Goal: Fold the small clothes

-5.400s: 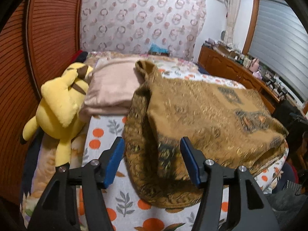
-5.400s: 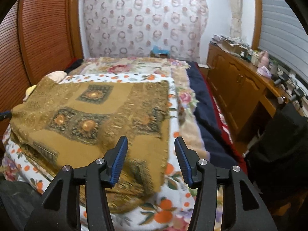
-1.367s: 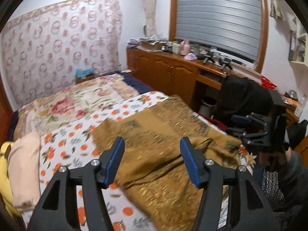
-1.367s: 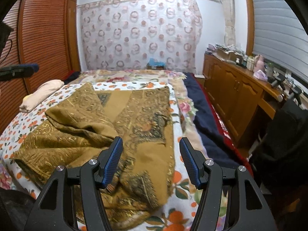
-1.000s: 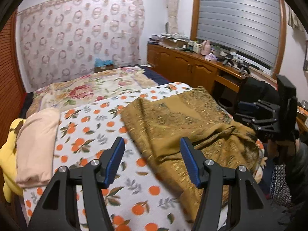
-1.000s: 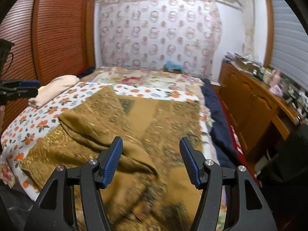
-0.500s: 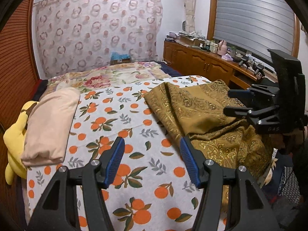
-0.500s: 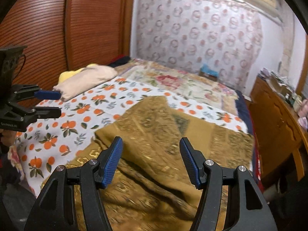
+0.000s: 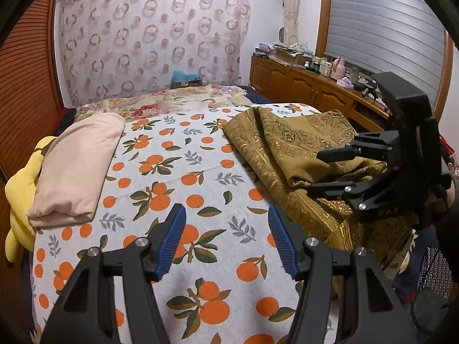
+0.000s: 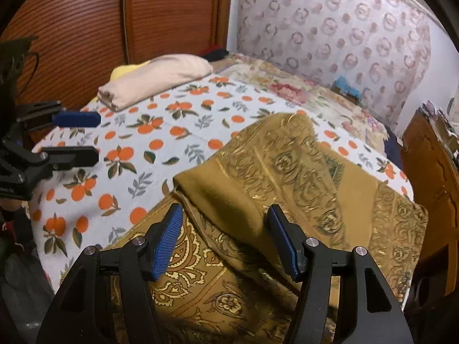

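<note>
A gold-brown patterned cloth [image 9: 298, 154] lies crumpled on the right side of the bed, on the orange-print sheet [image 9: 183, 183]. In the right wrist view the cloth [image 10: 287, 177] fills the near centre with a folded-over flap. My left gripper [image 9: 226, 239] is open and empty above the bare sheet, left of the cloth. My right gripper [image 10: 223, 238] is open and empty just above the cloth's flap. It also shows in the left wrist view [image 9: 324, 172], over the cloth. The left gripper shows in the right wrist view [image 10: 86, 137] at the left edge.
A folded beige cloth [image 9: 77, 166] lies at the bed's left side on a yellow plush toy [image 9: 20, 197]. A wooden slatted wardrobe [image 10: 86, 28] stands beside it. A wooden dresser [image 9: 309, 91] with clutter runs along the right wall. A patterned curtain [image 9: 155, 43] hangs behind the bed.
Both grippers have swung: the left view has turned left toward the bare sheet, and the right gripper has come lower over the cloth. The once flat cloth is bunched up on the right.
</note>
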